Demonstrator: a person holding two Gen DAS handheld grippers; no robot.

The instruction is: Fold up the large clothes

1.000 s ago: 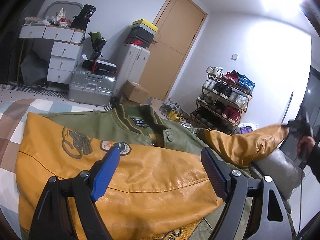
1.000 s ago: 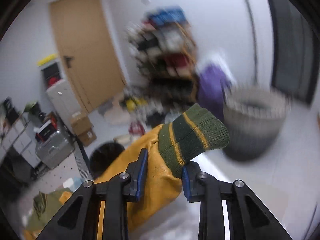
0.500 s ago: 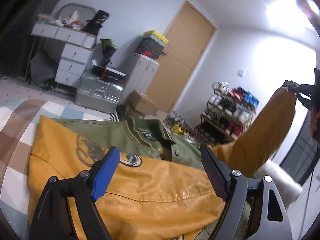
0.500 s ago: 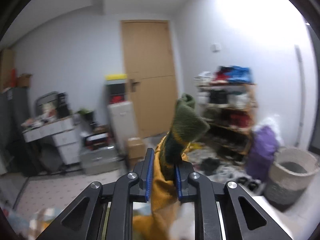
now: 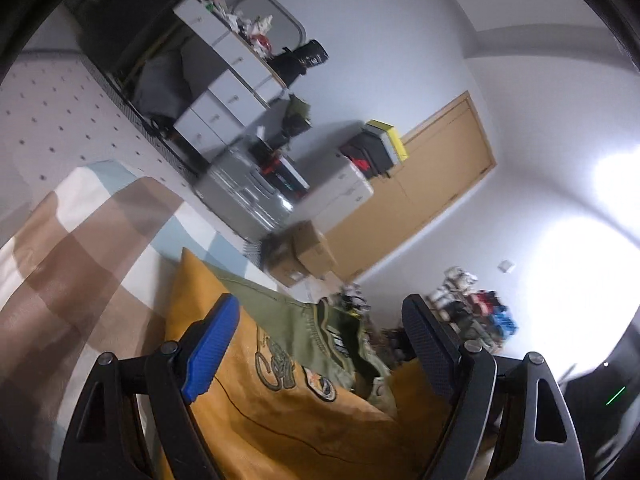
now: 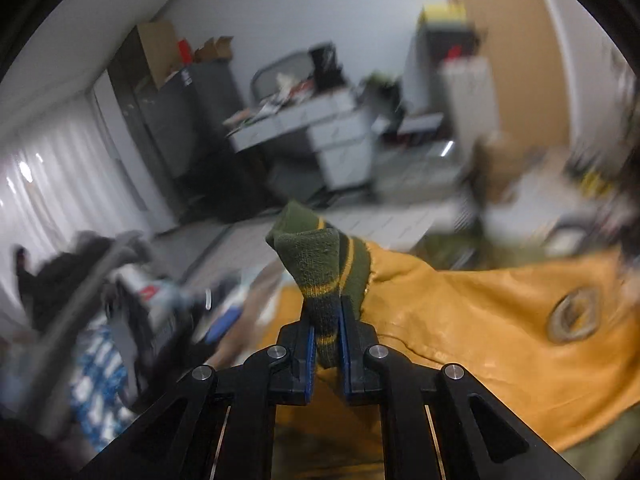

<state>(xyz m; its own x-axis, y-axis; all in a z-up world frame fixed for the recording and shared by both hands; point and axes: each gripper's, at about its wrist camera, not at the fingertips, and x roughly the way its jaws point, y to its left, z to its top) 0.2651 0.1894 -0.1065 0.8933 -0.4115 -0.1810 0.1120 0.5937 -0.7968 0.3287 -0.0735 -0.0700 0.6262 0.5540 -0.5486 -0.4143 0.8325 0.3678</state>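
Jacket (image 5: 280, 412), mustard leather with an olive body, lies spread on the checked bedspread (image 5: 72, 264) right under our left gripper (image 5: 320, 344), whose jaws stand wide apart with nothing between them, above the sleeve's embroidered patches. Our right gripper (image 6: 326, 340) has just been closing its jaws, and its blue pads pinch the striped green knit cuff (image 6: 320, 264) tight. The cuff sticks up past the fingertips, and the yellow sleeve (image 6: 500, 320) runs off to the right. Behind, the room is blurred.

Checked brown, white and pale-blue bedcover (image 5: 92, 240), mustard and olive jacket (image 5: 288, 412) spread directly upon it.
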